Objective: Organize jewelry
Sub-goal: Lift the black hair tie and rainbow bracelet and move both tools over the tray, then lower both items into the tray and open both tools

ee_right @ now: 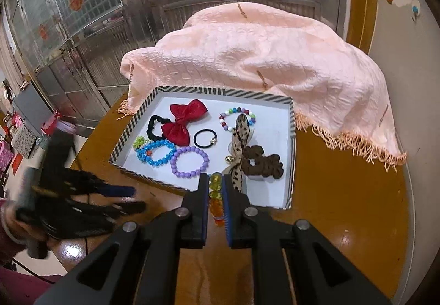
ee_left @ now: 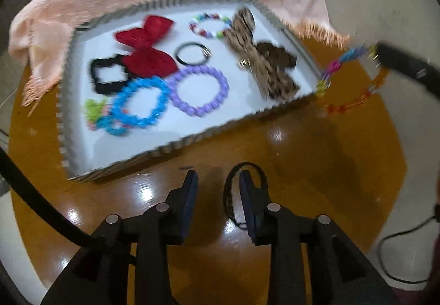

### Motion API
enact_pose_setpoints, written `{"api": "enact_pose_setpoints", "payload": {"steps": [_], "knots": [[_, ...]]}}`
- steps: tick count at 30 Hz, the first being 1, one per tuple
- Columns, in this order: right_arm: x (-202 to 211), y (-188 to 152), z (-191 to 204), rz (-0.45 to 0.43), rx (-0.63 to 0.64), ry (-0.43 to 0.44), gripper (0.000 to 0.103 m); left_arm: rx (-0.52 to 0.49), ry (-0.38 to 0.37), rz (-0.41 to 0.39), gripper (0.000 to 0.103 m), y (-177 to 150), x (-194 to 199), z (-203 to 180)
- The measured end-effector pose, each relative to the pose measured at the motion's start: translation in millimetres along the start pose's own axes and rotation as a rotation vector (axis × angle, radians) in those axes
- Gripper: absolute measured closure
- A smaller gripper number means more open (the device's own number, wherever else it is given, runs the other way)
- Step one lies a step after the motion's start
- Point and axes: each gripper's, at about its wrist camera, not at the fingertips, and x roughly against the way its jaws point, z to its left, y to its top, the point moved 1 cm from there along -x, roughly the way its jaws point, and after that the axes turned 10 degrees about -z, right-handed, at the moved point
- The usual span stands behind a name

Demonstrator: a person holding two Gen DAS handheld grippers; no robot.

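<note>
The right claw (ee_right: 214, 189) pinches a bright bead bracelet (ee_right: 215, 189) between its fingers, while the open left claw (ee_left: 218, 177) has a thin black hair band (ee_left: 230, 195) around its right finger.

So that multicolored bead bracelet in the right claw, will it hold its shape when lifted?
Probably not: the bead bracelet hangs as a loose loop below the right claw, so it looks floppy. Glossy beads may slip, and it would likely swing.
</note>
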Motion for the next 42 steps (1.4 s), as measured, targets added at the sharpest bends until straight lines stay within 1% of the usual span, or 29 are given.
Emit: {"api": "enact_pose_setpoints", "payload": {"steps": [2,3,4,5,7,9,10,12,13,15,16,19,23,26,28,32,36,42], "knots": [[1,-3,-2,0.002,-0.011,0.002,0.094,-0.034,0.013,0.029,0.086,-3,-15,-8],[2,-5,-3,0.001,-0.017,0.005,0.094,-0.063,0.042,0.040,0.086,-4,-22,-12],[2,-5,-4,0.000,-0.020,0.007,0.094,-0.086,0.068,0.043,0.087,-5,-26,-15],[3,-6,-5,-0.003,-0.024,0.009,0.094,-0.114,0.096,0.020,0.086,-5,-26,-19],[3,-7,-6,-0.006,-0.034,0.015,0.094,-0.128,0.113,0.026,0.086,-3,-30,-23],[3,-8,-8,-0.008,-0.042,0.017,0.094,-0.157,0.113,0.025,0.100,-3,-32,-29],[3,-9,-9,-0.009,-0.046,0.018,0.094,-0.180,0.109,0.024,0.103,-3,-32,-32],[3,-8,-10,-0.011,-0.052,0.021,0.094,-0.184,0.086,0.028,0.103,-4,-33,-33],[3,-7,-10,-0.013,-0.052,0.021,0.094,-0.167,0.064,0.034,0.103,-3,-32,-30],[3,-4,-8,-0.018,-0.048,0.023,0.094,-0.071,-0.024,0.059,0.103,-2,-29,-16],[4,-2,-7,-0.023,-0.043,0.024,0.094,-0.028,-0.051,0.059,0.103,-1,-25,-9],[7,3,-4,-0.033,-0.034,0.031,0.094,0.059,-0.105,0.037,0.103,2,-5,10],[7,11,0,-0.041,-0.017,0.038,0.094,0.104,-0.128,-0.011,0.103,12,22,29],[4,18,5,-0.044,-0.008,0.054,0.094,0.130,-0.123,-0.059,0.103,19,43,42],[1,22,9,-0.044,0.002,0.061,0.094,0.143,-0.104,-0.090,0.103,28,52,46],[-10,37,20,-0.043,0.018,0.095,0.094,0.191,-0.064,-0.133,0.103,43,65,67],[-27,46,30,-0.038,0.038,0.110,0.094,0.213,-0.037,-0.151,0.103,54,66,78],[-57,46,37,0.001,0.032,0.130,0.094,0.215,0.004,-0.144,0.103,64,54,79]]}}
